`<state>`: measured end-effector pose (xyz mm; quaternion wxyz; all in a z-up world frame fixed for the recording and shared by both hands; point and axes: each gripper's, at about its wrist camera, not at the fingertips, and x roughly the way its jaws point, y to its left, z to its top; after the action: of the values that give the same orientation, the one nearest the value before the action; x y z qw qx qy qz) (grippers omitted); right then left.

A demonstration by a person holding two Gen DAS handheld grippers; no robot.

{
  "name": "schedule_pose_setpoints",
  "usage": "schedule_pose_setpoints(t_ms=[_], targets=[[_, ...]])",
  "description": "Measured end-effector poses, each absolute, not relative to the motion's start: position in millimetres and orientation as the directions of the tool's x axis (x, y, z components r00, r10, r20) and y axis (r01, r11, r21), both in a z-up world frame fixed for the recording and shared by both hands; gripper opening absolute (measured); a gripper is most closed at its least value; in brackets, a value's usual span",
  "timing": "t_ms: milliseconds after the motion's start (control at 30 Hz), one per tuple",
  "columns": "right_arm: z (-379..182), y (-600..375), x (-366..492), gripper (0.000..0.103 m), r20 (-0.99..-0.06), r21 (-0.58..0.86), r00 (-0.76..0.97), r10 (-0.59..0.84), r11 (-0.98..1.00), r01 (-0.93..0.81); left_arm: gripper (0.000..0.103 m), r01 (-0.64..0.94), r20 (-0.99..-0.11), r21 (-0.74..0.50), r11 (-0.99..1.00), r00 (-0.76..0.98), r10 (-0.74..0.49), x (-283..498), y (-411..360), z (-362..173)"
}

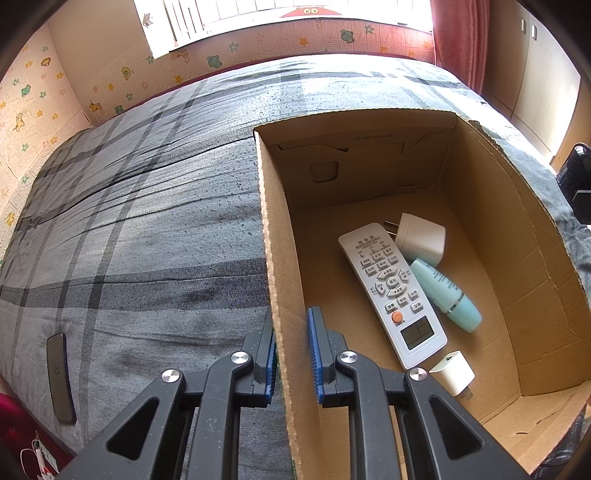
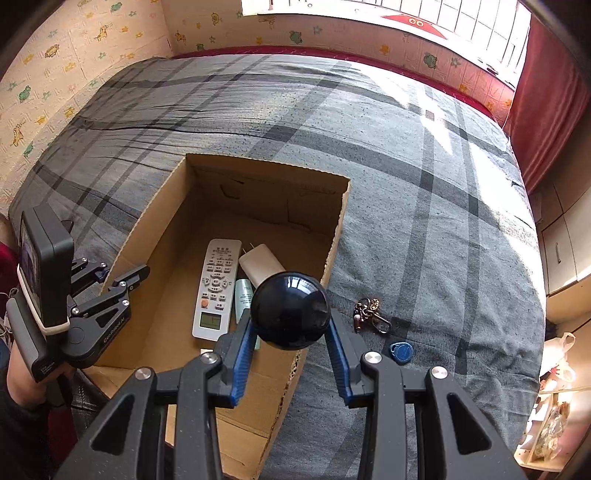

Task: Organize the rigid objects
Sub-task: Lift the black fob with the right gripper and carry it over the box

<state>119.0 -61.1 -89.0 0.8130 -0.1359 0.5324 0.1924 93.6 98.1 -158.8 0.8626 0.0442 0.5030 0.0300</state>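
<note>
Ball (image 2: 290,311) clamped in right gripper (image 2: 290,332), poised above box (image 2: 334,236) by its right wall. Left gripper (image 1: 293,354) pinching left wall, nearer remote (image 1: 392,293).

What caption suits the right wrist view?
Right hand-held gripper holds a dark ball above the cardboard box.

"GenRobot.AI" printed on the left gripper (image 2: 127,284).

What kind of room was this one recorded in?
Most likely a bedroom: a wide bed under a grey plaid cover, cartoon-animal wall padding alongside it, and a red curtain by the sunlit window.
</note>
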Motion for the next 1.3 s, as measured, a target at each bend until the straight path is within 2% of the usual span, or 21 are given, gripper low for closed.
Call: schedule_pose_setpoints(t_ms=[500, 1300], targets=[[-121.6, -13.0, 139.1, 0.04, -0.936, 0.016, 0.3, 0.187, 0.87, -0.493, 0.017, -0.007, -0.865, 0.105, 0.994, 0.492, 0.095, 93.4, 98.1, -158.5], [-208.7, 20.9, 174.7, 0.04, -0.98, -0.042, 0.193, 0.053, 0.887, -0.459, 0.017, -0.007, -0.866, 0.104, 0.995, 0.492, 0.094, 93.4, 98.3, -158.7]])
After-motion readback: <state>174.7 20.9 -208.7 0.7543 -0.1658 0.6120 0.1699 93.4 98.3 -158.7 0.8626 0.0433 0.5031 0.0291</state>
